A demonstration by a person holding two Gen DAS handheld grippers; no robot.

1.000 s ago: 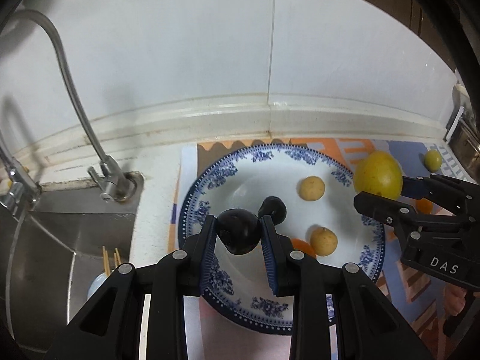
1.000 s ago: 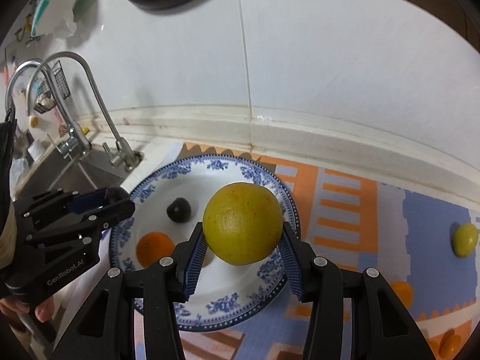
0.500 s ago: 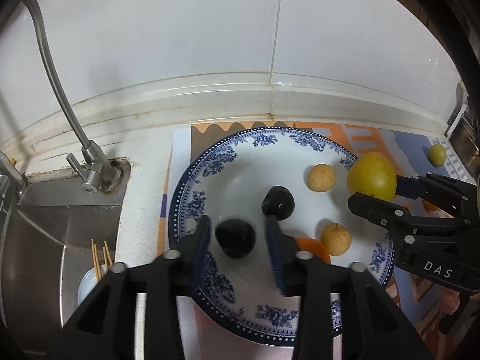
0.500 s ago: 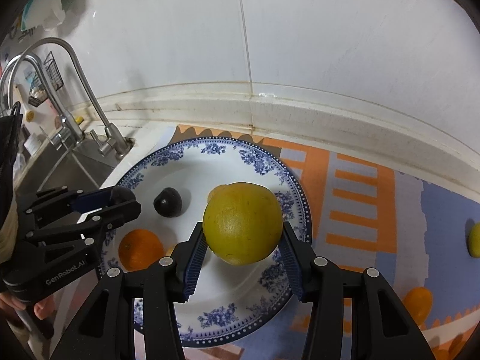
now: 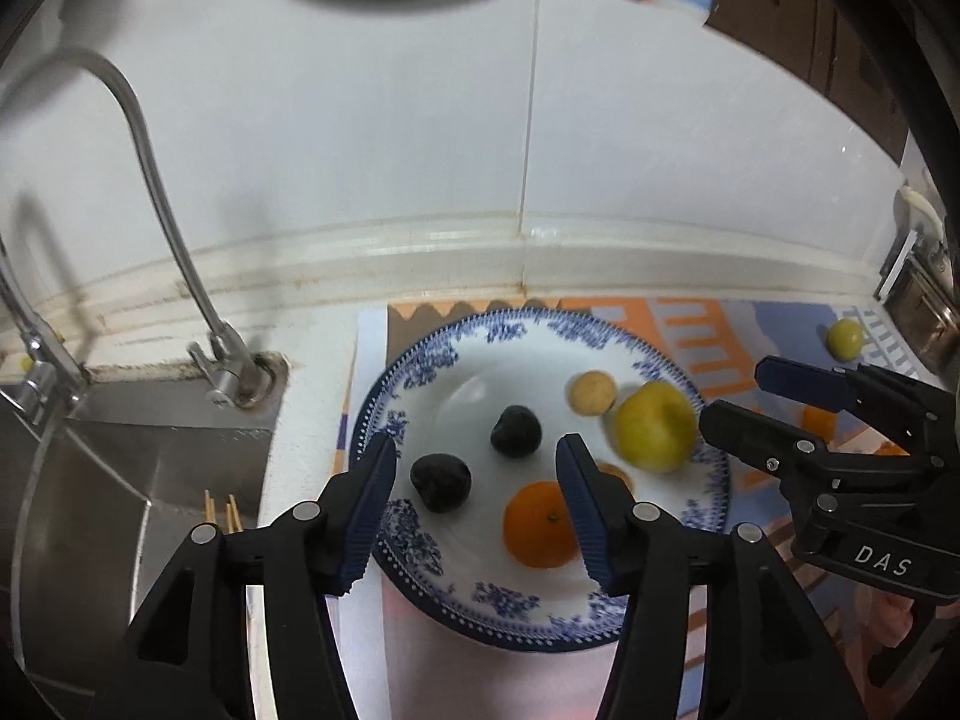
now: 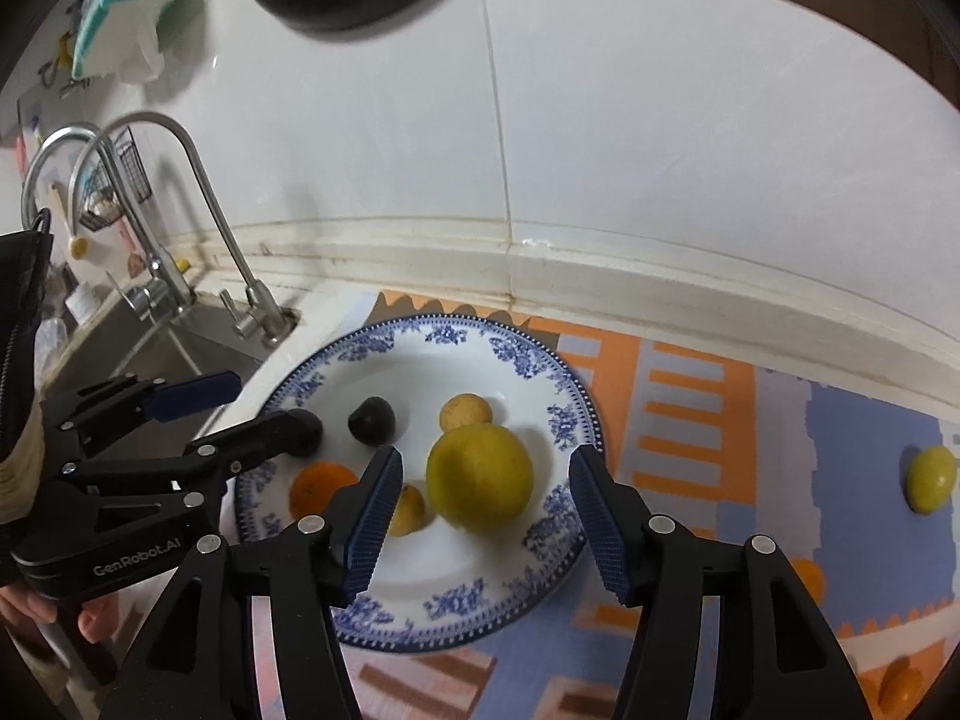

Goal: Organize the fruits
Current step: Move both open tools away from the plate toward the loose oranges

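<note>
Though beside plate [image 5: 384, 432], faucet [image 5: 228, 372] apart.

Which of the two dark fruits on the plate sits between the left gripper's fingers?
The dark fruit nearer the sink, close to the plate's rim; the other dark fruit lies farther in, toward the middle.

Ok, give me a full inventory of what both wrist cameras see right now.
plate: 1, white with blue pattern, on the mat by the sink
large yellow fruit: 1, yellow, on the plate
dark fruits: 2, near-black, plate's left side
orange: 1, orange, plate front
small tan fruits: 2, on the plate
small yellow fruit: 1, on the mat, right
mat: 1, orange and blue
faucet: 1, steel, over the sink
left tool: open
right tool: open
</note>
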